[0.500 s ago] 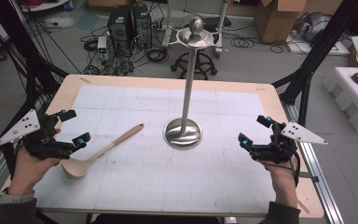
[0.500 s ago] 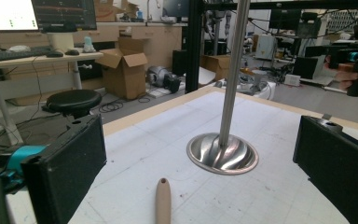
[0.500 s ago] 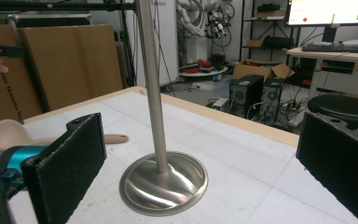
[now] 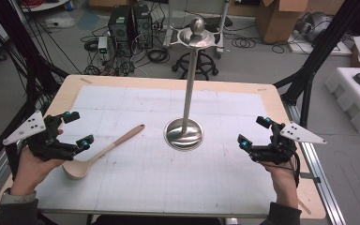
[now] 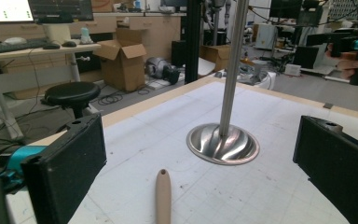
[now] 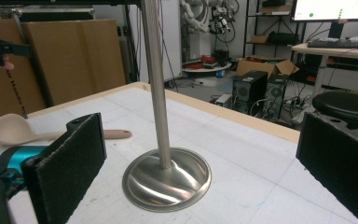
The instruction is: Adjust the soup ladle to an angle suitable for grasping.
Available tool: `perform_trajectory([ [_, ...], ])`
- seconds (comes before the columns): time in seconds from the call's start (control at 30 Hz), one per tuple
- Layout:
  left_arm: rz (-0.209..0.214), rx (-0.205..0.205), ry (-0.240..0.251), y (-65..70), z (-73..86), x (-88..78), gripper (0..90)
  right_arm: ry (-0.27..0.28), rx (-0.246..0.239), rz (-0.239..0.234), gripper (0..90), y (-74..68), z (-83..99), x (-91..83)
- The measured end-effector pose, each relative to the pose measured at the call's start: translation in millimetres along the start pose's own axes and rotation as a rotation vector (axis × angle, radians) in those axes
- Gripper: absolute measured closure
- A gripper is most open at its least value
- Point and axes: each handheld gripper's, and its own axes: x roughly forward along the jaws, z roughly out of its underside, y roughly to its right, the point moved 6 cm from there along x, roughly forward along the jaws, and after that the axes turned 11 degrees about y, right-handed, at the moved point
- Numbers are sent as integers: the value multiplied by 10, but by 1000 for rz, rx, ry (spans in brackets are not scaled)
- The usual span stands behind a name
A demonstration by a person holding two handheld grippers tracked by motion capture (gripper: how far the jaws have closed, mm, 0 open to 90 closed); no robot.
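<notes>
A tall steel stand [image 4: 186, 108] with a round base [image 4: 183, 133] rises from the middle of the table; its pole [image 5: 233, 65] and base [image 6: 167, 179] show in both gripper views. A wooden spoon [image 4: 98, 153] lies flat left of the base, bowl toward the person, handle tip [image 5: 163, 193] pointing at the stand. My left gripper [image 4: 75, 129] is held over the table's left side, just left of the spoon bowl, open and empty. My right gripper [image 4: 253, 131] hovers over the right side, open and empty. The spoon [image 6: 23, 130] is seen beyond the stand from the right gripper.
A white gridded mat [image 4: 136, 108] covers the wooden table [image 4: 281, 108]. Off the table behind it are computer towers [image 4: 129, 23], a stool [image 4: 194, 63], cables and cardboard boxes [image 4: 276, 18]. Black frame legs [image 4: 28, 56] stand at both sides.
</notes>
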Motion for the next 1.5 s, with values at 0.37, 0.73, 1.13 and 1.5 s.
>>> perform_trajectory([
  [0.37,-36,-18,-8,-44,52,47,28,-26,0,-22,5,-28,46,46],
  [0.73,8,-30,-42,18,154,115,302,-25,0,-28,5,-28,54,48],
  [1.13,22,-10,-92,-1,250,161,705,-47,0,-47,5,-40,90,67],
  [1.5,-18,-60,-142,-183,316,281,896,-42,16,-49,5,-6,90,79],
])
